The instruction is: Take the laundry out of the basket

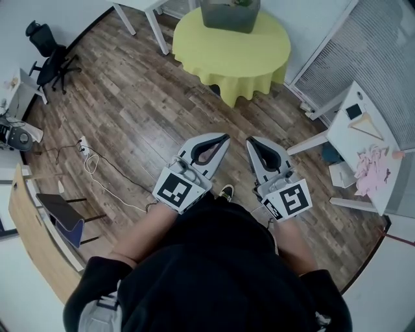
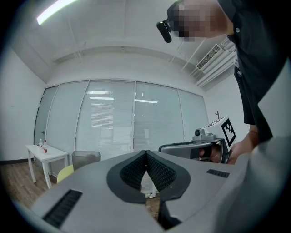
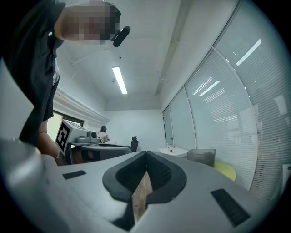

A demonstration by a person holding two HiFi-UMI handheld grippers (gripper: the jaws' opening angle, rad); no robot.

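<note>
- You hold your left gripper (image 1: 222,140) level, its tip aimed at the round table (image 1: 259,55) with the yellow-green cloth. Its jaws are together and nothing sits between the ribbed pads.
- Your right gripper (image 1: 250,141) is just beside it, on the side nearer the white side table (image 1: 347,133). It also points at the round table, jaws pressed together and empty.
- The two grippers run nearly parallel and are apart from each other. Both are well short of the round table, with bare wood floor (image 1: 142,110) between.
- The grey basket (image 1: 230,16) stands on the round table, toward its far side. The frame's upper edge cuts it off, so you can make out only a scrap of greenish stuff at its rim.
- Pink garments (image 1: 371,170) lie heaped on the white side table, to the right of the round table. A hanger (image 1: 367,124) lies on the same top, closer to the round table.
- A black office chair (image 1: 50,61) stands well to the left of the round table, near the wall.
</note>
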